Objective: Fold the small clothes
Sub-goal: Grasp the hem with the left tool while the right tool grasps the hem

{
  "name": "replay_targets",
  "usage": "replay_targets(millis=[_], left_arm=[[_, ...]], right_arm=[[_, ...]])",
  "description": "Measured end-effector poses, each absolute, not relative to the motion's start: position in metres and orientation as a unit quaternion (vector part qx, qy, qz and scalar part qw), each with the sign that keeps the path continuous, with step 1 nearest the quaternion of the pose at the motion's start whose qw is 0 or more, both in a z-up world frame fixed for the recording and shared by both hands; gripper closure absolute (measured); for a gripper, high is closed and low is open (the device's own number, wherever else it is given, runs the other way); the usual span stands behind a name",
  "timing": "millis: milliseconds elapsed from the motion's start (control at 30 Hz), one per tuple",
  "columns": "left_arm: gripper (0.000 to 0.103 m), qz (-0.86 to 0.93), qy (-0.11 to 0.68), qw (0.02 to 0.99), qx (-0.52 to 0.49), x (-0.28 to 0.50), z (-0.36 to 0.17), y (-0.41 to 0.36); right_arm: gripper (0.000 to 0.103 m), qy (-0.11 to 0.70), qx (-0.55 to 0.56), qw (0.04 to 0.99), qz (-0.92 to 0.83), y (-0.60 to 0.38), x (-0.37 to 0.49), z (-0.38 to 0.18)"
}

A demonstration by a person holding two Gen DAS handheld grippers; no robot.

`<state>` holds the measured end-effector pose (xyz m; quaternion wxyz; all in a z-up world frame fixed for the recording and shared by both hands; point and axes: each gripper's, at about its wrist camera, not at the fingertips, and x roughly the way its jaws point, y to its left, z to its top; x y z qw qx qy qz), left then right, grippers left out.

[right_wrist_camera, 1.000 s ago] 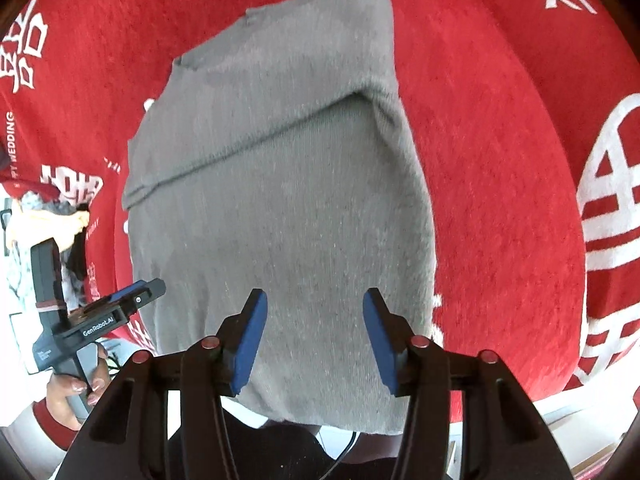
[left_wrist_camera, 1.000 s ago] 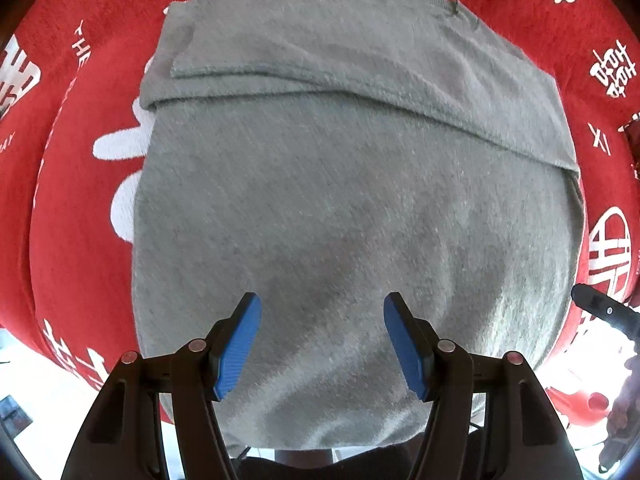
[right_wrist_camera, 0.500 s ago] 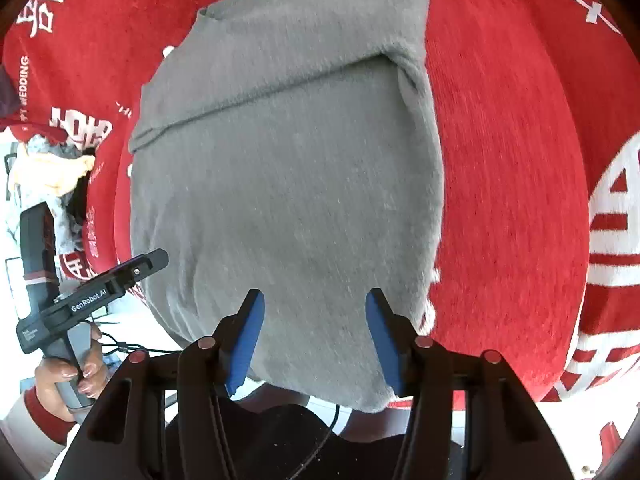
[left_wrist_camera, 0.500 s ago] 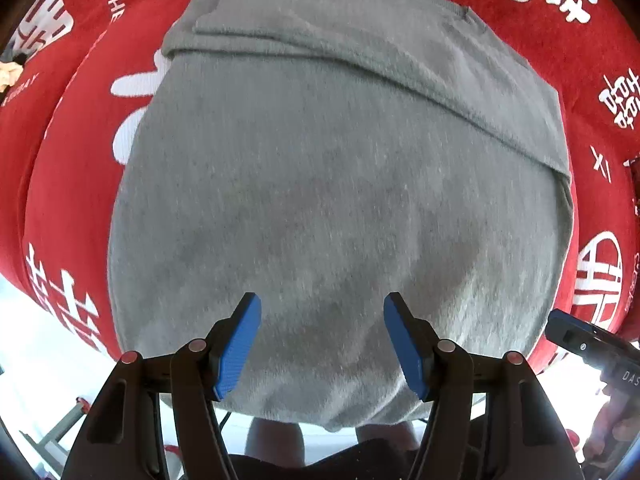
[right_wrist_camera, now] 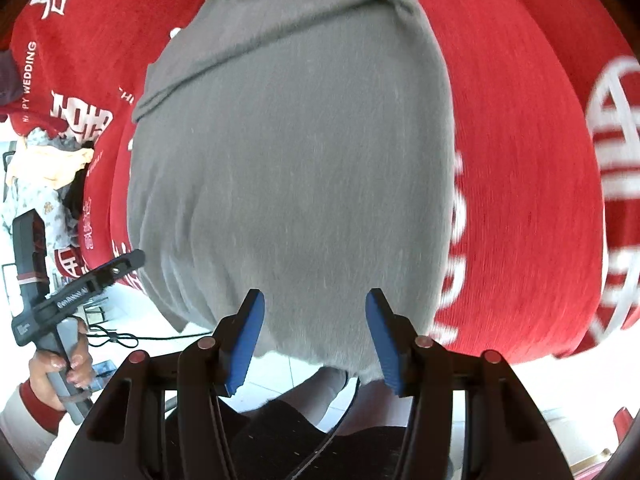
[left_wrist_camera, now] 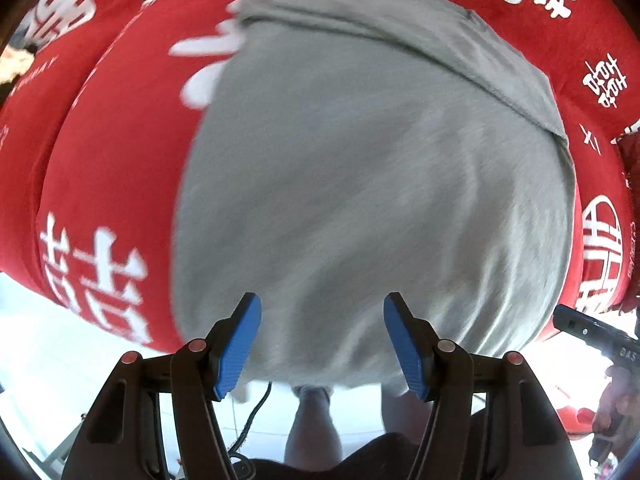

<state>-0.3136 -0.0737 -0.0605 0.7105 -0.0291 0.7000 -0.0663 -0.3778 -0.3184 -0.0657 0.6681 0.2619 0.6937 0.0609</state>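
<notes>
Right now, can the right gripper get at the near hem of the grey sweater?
Probably yes. The right gripper is open, holding nothing, and the hem of the grey sweater hangs over the red cloth's edge just ahead of its fingertips, with nothing between.

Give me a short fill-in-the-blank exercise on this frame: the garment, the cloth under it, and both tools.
1. The garment spread out for folding is ____ in colour.
2. It lies on a ____ cloth printed with white characters.
3. The left tool and the right tool both have their jaws ____, with nothing between them.
4. The pads on each tool's fingers are ____ in colour.

Missing words: grey; red; open; blue
</notes>
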Motion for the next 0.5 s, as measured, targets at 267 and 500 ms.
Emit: replay_targets(millis=[267,500], left_arm=[[0.038,-0.120,0.725,0.676,-0.057,-0.372,-0.097,-0.002],[0.038,-0.148,0.736,0.646,-0.135,-0.402,-0.135,0.010]], right_arm=[[0.046,0.694,0.311,0.649,0.006,-0.332,-0.449,-0.101],[0.046,0.699,0.327,0.633,0.054,-0.325,-0.457,-0.139]])
